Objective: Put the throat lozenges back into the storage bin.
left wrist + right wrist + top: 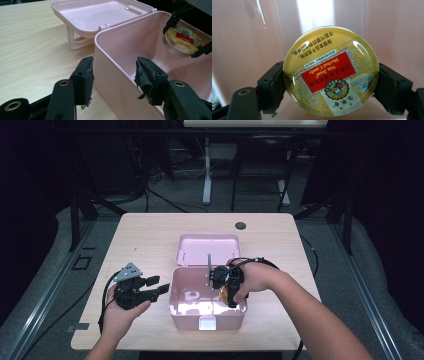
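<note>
Clamped between the worn black pads of the right gripper (329, 90) is a round, flat candy tin (331, 71) of glossy yellow-gold metal, gripped at its two opposite edges. Its domed lid catches bright reflections and carries a leaf-pattern ground, a red rectangular label reading "Nin Jiom Herbal Candy" with Chinese characters beside it, a round dark emblem below that, and further lines of Chinese print on the plain gold band. From this gripper's view the label reads upside down. Smooth pink plastic walls lie behind the tin.

From the high view, the right gripper (226, 287) holds the tin inside the open, rectangular pink plastic storage box (182, 317) with rounded corners and a pale latch at its near wall. The box's pink hinged lid (207, 247) lies flung back flat on the pale wood-grain tabletop (145, 235), its moulded handle beneath it.

On the table just left of the box, the left gripper (113, 72) has its jaws apart, one frayed rubber pad (86, 77) outside the box's near wall and the other inside, neither pressing on it.
</note>
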Demonstrator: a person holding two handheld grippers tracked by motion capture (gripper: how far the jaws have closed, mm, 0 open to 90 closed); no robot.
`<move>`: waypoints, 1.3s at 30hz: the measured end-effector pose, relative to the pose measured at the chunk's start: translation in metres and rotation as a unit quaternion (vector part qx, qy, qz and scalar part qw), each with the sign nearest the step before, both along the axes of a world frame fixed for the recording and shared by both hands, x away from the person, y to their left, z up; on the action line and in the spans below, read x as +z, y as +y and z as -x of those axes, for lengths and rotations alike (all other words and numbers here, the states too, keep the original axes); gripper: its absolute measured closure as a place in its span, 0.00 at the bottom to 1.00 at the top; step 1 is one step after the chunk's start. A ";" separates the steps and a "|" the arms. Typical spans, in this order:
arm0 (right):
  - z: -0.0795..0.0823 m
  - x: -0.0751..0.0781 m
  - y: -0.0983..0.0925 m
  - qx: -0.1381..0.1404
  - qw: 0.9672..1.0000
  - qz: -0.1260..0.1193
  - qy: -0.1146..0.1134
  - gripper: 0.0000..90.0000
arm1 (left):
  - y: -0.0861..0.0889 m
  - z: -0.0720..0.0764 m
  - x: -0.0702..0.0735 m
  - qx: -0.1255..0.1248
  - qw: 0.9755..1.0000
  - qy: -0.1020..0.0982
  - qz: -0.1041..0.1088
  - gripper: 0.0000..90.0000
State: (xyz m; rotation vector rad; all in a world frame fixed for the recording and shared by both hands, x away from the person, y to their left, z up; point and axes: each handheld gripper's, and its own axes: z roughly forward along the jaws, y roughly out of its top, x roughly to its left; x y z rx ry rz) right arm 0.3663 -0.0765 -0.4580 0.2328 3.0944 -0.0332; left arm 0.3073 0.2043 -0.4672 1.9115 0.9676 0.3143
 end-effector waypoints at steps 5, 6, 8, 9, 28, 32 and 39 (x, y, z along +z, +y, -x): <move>0.000 -0.008 0.002 -0.002 1.000 0.004 0.006 0.22 | 0.000 0.000 0.001 0.000 1.000 -0.001 -0.002 0.53; 0.000 -0.010 0.002 -0.002 1.000 0.001 0.008 0.22 | 0.000 0.000 0.001 0.000 1.000 -0.002 -0.001 0.53; 0.000 -0.014 0.002 -0.002 1.000 0.004 0.010 0.22 | 0.000 0.000 0.000 0.000 1.000 -0.001 -0.001 0.53; 0.000 -0.015 0.002 -0.001 1.000 0.007 0.008 0.22 | 0.000 0.000 0.000 0.000 1.000 -0.001 -0.001 0.53; 0.000 -0.028 0.004 -0.004 1.000 0.010 0.011 0.22 | 0.000 0.000 0.000 0.000 1.000 0.000 -0.002 0.53; 0.000 -0.031 0.004 -0.001 1.000 0.017 0.010 0.22 | 0.000 0.000 0.000 0.000 1.000 -0.001 -0.003 0.53; 0.001 -0.034 0.006 0.005 1.000 0.021 0.006 0.22 | 0.000 0.000 0.001 0.000 1.000 -0.002 -0.001 0.53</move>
